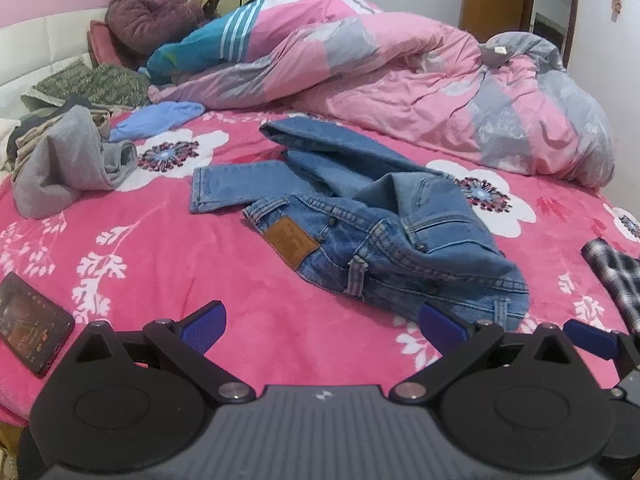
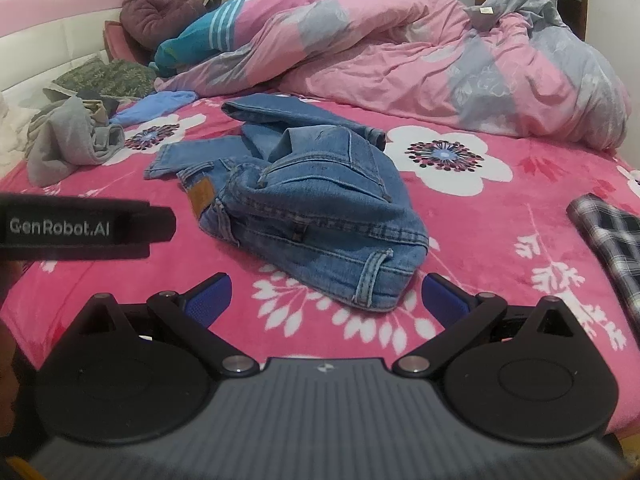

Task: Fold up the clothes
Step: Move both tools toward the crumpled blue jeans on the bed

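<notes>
We see a crumpled pair of blue denim jeans (image 1: pixel 360 216) lying in the middle of the bed's pink fleece blanket with white flower print (image 1: pixel 200 264), and we place everything else from those jeans. Their waistband with a brown leather patch (image 1: pixel 292 246) faces us, and one leg runs away toward the headboard. Our left tongs (image 1: pixel 322 322) hang just in front of the jeans with their blue-padded fingers spread wide apart and nothing between them; the right-hand pad sits against the near edge of the denim, though we cannot tell if it touches. Our right tongs (image 2: pixel 326 296) are likewise spread wide and empty, just short of the jeans' near hem. To the left of the jeans, well apart, lies a bunched grey sweatshirt (image 1: pixel 68 164), and beyond it a light blue garment (image 1: pixel 156 120). To the right of the jeans, at the edge of both views, lies a black-and-white plaid cloth (image 2: pixel 612 240). Near left of the jeans, a dark smartphone (image 1: pixel 30 322) rests flat on the blanket. Behind the jeans a heaped pink and grey quilt (image 1: pixel 420 92) fills the far side of the bed, and a person in a maroon padded jacket (image 1: pixel 152 12) leans at the headboard.
</notes>
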### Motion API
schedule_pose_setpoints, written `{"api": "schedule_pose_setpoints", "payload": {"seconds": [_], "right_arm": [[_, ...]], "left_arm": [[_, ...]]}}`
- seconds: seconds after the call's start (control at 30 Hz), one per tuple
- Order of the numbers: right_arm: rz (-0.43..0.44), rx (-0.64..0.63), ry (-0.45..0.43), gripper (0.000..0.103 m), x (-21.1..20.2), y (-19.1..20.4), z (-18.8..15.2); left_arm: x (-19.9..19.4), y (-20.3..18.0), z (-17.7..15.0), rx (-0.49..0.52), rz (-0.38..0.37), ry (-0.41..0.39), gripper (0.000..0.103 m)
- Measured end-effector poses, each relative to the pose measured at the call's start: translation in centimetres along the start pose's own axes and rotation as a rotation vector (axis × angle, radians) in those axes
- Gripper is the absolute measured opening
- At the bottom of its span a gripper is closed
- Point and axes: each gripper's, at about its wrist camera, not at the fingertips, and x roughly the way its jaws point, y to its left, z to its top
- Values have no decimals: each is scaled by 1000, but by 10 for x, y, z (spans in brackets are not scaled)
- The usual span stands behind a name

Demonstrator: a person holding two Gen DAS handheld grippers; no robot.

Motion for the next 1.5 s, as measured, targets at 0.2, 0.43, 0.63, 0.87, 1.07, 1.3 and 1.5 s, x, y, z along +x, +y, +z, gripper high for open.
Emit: {"api": "schedule_pose_setpoints", "payload": {"seconds": [0.2, 0.43, 0.63, 0.87, 1.07, 1.3, 1.5], "right_arm": [[-13, 9, 3, 102, 7, 2, 4], [-18, 26, 9, 102, 13, 5, 7], [-19, 29, 14, 102, 13, 9, 6], [-34, 47, 15, 102, 7, 7, 5], [-45, 58, 8, 102, 3, 3, 5], [-46, 69, 5, 102, 2, 2, 6], [-47, 66, 7, 102, 4, 4, 7]], "left_arm": [[8, 24, -5, -74, -6, 36, 103], [16, 44, 5, -117, 25, 50, 103], [10, 45, 2, -106, 62, 55, 103], [1, 36, -1, -49, 135, 13, 103], [-4, 35, 0, -61, 112, -1, 103], [-4, 38, 0, -68, 124, -21, 103], [-4, 42, 1, -89, 134, -16, 103]]}}
